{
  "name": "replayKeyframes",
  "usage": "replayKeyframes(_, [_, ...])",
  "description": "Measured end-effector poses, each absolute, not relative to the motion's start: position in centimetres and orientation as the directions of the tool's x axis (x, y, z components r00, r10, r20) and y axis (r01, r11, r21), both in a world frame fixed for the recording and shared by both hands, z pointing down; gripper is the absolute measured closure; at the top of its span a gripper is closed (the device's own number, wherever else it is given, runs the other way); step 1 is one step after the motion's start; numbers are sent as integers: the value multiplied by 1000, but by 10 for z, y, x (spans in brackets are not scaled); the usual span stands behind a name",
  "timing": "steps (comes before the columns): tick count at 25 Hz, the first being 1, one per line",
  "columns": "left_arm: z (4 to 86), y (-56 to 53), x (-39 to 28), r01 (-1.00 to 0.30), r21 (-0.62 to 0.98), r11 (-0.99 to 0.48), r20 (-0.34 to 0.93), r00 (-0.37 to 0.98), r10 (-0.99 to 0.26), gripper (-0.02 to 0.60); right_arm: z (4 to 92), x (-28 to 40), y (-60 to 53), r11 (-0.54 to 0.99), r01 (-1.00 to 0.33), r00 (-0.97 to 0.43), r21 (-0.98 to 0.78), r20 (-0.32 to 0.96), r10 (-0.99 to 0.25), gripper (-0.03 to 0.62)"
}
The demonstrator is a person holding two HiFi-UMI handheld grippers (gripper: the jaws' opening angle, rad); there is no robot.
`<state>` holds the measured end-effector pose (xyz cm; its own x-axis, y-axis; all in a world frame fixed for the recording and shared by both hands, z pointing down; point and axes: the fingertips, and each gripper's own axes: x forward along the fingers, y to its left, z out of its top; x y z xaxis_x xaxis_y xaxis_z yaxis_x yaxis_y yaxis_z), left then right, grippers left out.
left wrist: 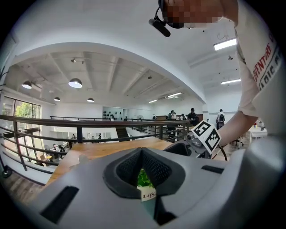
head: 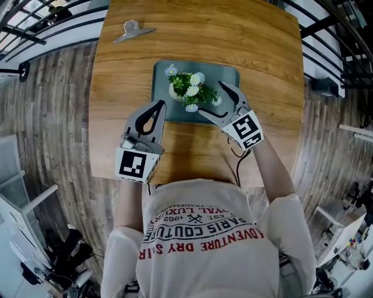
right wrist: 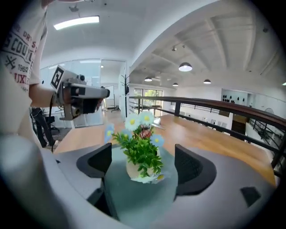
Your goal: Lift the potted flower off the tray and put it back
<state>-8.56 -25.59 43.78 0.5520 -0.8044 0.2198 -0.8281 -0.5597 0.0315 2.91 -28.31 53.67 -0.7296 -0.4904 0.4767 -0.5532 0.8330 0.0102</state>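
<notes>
The potted flower, a pale pot with green leaves and white and blue blooms, stands upright on the grey-green tray in the middle of the wooden table. My right gripper is open at the pot's right side, one jaw behind it and one in front. In the right gripper view the potted flower stands on the tray between the two open pads, touching neither. My left gripper is shut with nothing in it, just left of the tray's front edge. A sliver of the pot shows through its shut jaws.
A metal binder clip lies at the table's far left corner. Black railings run beyond the table on both sides. The table's near edge is right in front of the person's body.
</notes>
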Motion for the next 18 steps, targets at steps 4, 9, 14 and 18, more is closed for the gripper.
replayKeyframes(4, [418,-236,-80,-830,11,-557,186,549,-815,569,486,53,-272,719,-692,-646,64,390,-656,435])
replayKeyframes(9, [396,-213,-71,-837,-11,-546,152,539,-829,569,441,83,-254,592,-805,-554,41,305,-775,553])
replayKeyframes(14, [373,-184,-63,-839,-72,-539,123,529,-840,569,402,101,-225,548,-836,-531,21,218,-819,566])
replayKeyframes(18, [363,-170,-65,-849,-116,-515,117,504,-856,569,378,103,-205,530,-847,-519,38,159,-840,568])
